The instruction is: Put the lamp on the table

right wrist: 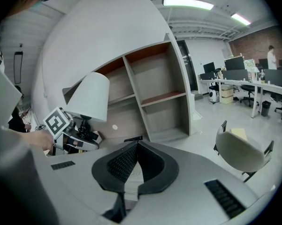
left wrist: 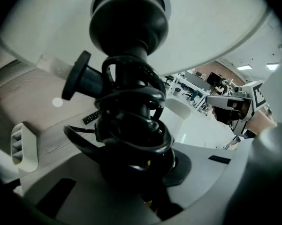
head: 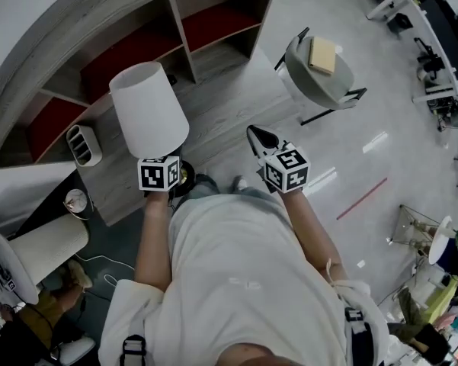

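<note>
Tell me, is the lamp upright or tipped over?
Roughly upright: the lamp has its white shade above the dark stem, which the left gripper clamps.

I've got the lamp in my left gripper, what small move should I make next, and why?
Probably keep the left gripper clamped on the lamp and ease it forward over the wooden surface ahead. The lamp is held up in the air by its stem, and the right gripper is shut and empty.

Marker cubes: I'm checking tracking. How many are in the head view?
2. One cube sits on the left tongs, by the lamp; the other on the right tongs. None seems hidden.
</note>
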The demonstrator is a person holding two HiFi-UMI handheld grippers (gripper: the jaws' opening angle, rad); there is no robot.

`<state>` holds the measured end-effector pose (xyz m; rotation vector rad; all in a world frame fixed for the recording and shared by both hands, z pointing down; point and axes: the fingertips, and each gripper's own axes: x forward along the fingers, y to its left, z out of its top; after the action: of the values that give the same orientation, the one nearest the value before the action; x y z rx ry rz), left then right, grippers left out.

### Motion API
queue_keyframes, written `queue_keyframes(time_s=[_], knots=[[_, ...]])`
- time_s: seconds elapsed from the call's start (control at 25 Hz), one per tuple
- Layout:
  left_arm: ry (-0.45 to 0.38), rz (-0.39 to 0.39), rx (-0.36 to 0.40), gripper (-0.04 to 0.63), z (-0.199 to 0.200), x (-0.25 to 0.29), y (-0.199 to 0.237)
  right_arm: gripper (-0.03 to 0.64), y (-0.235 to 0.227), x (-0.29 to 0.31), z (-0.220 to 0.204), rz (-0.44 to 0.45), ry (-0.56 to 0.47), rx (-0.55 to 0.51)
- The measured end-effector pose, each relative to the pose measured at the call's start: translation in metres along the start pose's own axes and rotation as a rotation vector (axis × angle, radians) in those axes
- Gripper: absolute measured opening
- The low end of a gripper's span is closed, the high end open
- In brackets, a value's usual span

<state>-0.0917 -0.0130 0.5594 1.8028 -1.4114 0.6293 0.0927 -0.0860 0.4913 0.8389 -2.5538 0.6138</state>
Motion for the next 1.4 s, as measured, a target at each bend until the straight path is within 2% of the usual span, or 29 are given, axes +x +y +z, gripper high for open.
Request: queue_keyframes(time_s=[0.4, 0.84, 1.4], knots=[[0.06, -0.116, 0.139, 0.043, 0.026, 0.045, 0.007, 0.029, -0.007, 0.01, -0.004, -0.119, 0.018, 0.046], [0.08, -0.269, 0.333, 0.043, 0.04, 0.086, -0.017, 0.029, -0.027, -0.006, -0.017, -0.256, 0.023, 0.113], [0.049, -0.39, 0.399, 0.043, 0.051, 0.128, -0.025, 0.029, -0.034, -0.009, -0.027, -0.333, 0.037, 0.151]])
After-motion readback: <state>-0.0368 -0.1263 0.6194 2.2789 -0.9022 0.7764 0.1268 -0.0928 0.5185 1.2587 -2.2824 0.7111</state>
